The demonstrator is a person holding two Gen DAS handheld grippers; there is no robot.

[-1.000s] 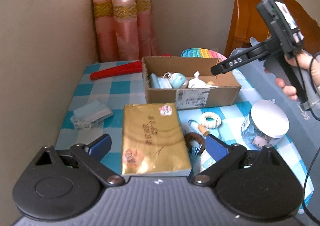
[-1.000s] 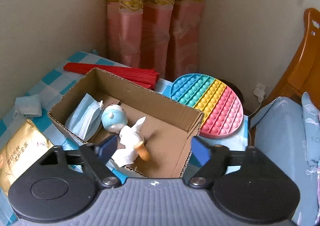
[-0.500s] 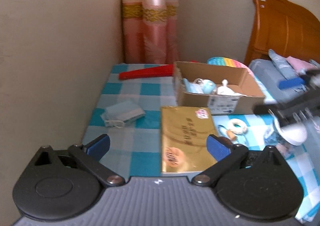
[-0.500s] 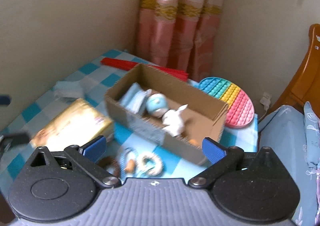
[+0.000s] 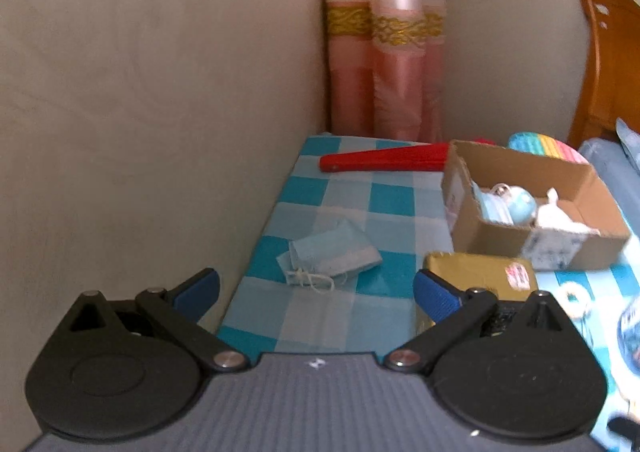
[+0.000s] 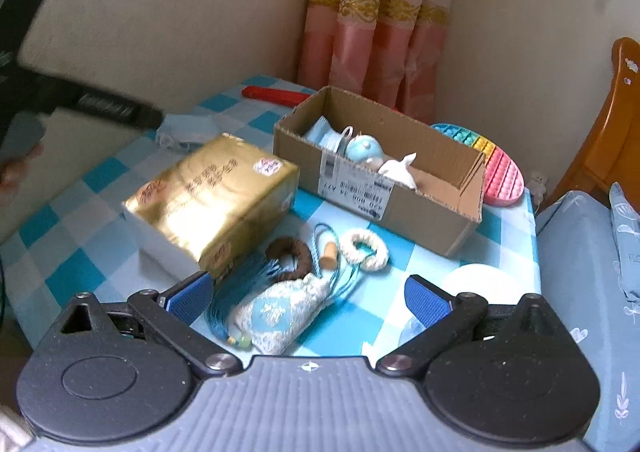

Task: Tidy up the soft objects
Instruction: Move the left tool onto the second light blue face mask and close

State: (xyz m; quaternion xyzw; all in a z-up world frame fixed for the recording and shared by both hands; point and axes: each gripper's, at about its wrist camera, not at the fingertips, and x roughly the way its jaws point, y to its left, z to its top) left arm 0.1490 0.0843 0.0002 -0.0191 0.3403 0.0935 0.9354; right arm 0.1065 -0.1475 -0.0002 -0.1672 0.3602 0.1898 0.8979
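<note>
Face mask (image 5: 334,252): folded, pale blue, lying on the checked worktop (image 5: 380,196) near the wall, apart from the cardboard box (image 5: 576,244).
Handling: probably light, limp, thin; pinch the folded body, not the ear loops.
Pouch (image 6: 280,312): soft, tasselled, beside the gold pack (image 6: 212,200).
Left tool (image 5: 316,292): wide open, empty.
Right tool (image 6: 308,300): jaws have just been opening, nothing gripped.

— Where does the cardboard box (image 6: 404,188) sit on the bench (image 5: 352,316)?

— Toward the back, with a face mask (image 6: 326,138), a round toy (image 6: 362,148) and a plush rabbit (image 6: 400,168) in it. The folded fan (image 5: 384,163) lies behind it.

— And nearer?

— The tissue pack (image 6: 212,200) lies left of the box, a loose mask (image 5: 332,254) beyond it by the wall. Two hair rings (image 6: 364,250) and a pouch (image 6: 280,312) lie in front.
</note>
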